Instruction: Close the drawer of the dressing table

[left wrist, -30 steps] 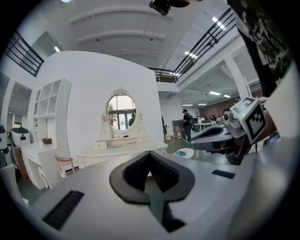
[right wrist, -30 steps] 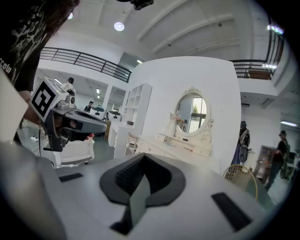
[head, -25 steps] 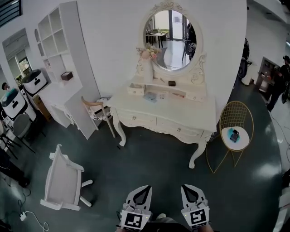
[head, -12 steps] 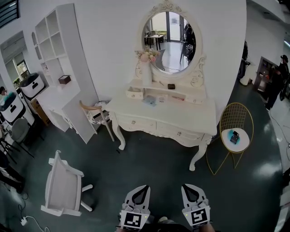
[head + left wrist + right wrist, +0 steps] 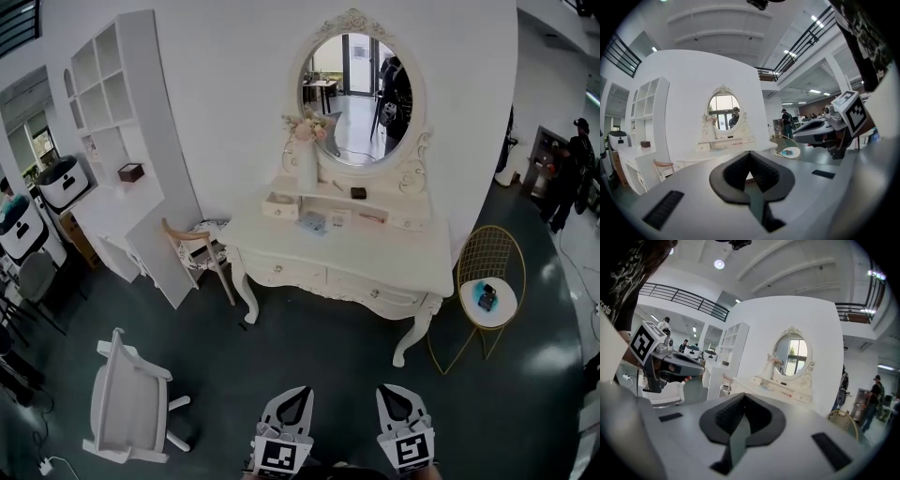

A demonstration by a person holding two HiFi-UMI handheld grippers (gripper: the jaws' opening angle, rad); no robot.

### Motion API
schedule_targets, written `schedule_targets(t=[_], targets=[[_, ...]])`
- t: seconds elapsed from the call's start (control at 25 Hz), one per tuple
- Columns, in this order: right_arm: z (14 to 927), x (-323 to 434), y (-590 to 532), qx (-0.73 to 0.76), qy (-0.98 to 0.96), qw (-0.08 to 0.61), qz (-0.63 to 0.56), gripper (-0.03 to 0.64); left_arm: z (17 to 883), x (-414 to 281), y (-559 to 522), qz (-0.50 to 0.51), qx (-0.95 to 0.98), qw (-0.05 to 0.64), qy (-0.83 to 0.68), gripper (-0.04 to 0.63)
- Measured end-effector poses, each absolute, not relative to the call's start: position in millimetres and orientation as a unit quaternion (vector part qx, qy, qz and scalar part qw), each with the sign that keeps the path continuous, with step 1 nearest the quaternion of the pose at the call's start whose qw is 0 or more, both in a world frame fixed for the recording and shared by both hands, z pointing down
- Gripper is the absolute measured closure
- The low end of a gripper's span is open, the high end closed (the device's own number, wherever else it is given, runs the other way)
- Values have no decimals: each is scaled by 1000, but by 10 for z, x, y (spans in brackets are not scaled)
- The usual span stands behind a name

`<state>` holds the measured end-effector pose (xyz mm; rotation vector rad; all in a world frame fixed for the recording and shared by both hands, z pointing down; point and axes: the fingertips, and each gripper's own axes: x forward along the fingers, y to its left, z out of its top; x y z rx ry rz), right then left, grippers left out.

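White drawer (image 5: 280, 205) ajar, far beyond left claw (image 5: 298, 393), right claw (image 5: 389, 393)

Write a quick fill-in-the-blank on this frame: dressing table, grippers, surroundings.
1. The mirror above the dressing table is ____ in shape.
2. The left gripper and the right gripper both have their jaws ____, with nothing between them.
3. In the head view, the gold wire chair stands on the ____ side of the dressing table.

Missing words: oval; shut; right
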<state>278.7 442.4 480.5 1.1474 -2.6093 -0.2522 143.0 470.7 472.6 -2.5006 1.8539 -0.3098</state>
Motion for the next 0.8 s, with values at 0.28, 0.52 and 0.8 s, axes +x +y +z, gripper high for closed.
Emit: schedule_targets(t=[0.28,0.52,0.8], targets=[[4795,2534,4168,402,-899,152,-79,606,4768,1185,4423,-99,-807,4,582,586],[4845,2258,3963,406,-896,163,-79,604,4745,897,4183,-94,-810,6,579,585],[4851,1936,3782,413,-893,162,-77,605,4767,592,4025,-89,-814,2,574,585]])
